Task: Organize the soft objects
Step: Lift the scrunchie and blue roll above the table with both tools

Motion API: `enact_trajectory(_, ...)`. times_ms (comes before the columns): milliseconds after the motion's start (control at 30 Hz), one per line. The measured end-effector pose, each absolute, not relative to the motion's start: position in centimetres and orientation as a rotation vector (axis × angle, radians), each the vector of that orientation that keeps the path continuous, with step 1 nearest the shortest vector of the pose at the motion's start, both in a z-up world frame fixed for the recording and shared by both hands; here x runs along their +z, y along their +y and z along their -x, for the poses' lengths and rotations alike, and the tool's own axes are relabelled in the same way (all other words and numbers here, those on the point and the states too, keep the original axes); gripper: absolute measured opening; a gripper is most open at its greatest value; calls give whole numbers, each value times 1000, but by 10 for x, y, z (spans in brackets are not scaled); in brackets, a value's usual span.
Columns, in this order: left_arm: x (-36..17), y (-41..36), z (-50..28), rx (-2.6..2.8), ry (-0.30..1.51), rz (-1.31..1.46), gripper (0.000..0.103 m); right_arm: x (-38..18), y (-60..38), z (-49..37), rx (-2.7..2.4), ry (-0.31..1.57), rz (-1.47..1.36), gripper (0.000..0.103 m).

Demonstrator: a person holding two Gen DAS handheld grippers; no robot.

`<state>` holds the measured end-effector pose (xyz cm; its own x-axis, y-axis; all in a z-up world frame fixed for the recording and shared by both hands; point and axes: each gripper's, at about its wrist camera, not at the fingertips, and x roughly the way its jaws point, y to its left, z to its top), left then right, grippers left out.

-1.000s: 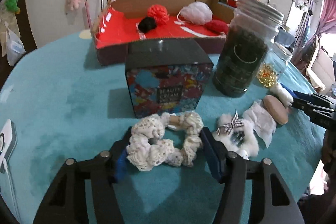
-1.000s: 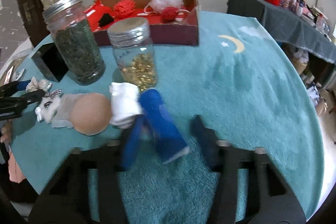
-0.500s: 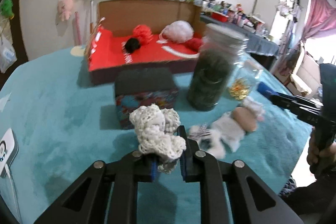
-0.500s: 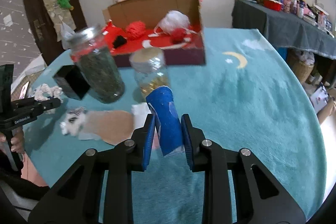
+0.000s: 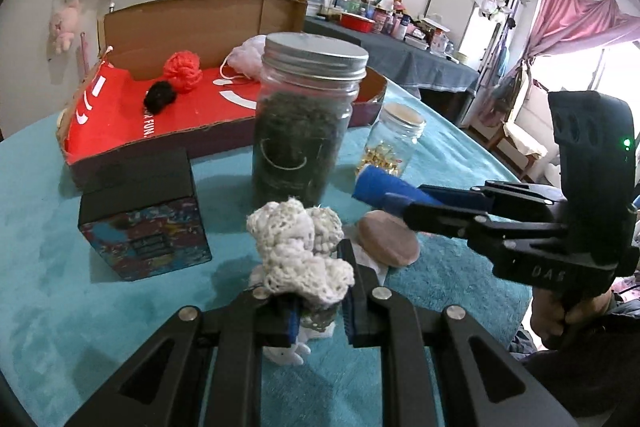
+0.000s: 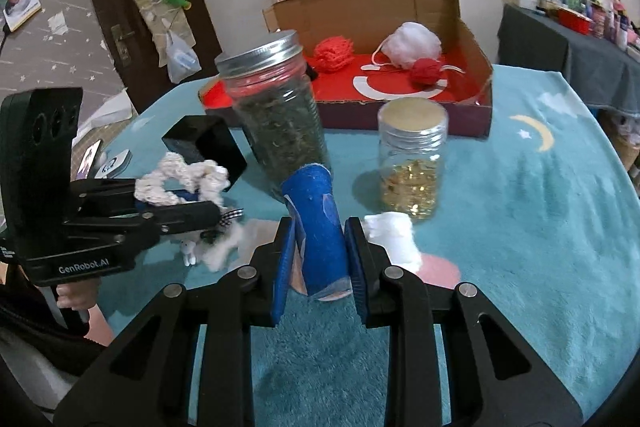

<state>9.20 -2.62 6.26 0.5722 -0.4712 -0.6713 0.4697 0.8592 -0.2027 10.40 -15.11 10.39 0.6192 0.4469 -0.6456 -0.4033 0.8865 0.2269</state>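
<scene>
Left fingers (image 5: 346,279) clamp cream crochet scrunchie (image 5: 298,251) | right fingers (image 6: 358,247) clamp blue roll (image 6: 318,223)

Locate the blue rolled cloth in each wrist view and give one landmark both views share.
Left wrist: blue rolled cloth at right of centre, held in the right tongs coming in from the right.
Right wrist: same cloth at bottom centre, clamped upright.
Shared landmark: the tall jar of dark leaves, directly behind it.

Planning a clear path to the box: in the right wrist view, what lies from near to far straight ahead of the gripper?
Right gripper shut on the blue roll → dark-filled jar → cardboard box holding the orange pouf.
</scene>
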Motion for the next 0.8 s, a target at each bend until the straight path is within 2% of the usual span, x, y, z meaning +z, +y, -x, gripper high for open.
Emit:
enact_trajectory(333,62,-8,-86,-519,793,20,17,104,-160,-104,484,765,-75,24)
enact_trajectory(800,66,64,-84,-339,808,81,17,104,-203,-102,384,783,-95,24)
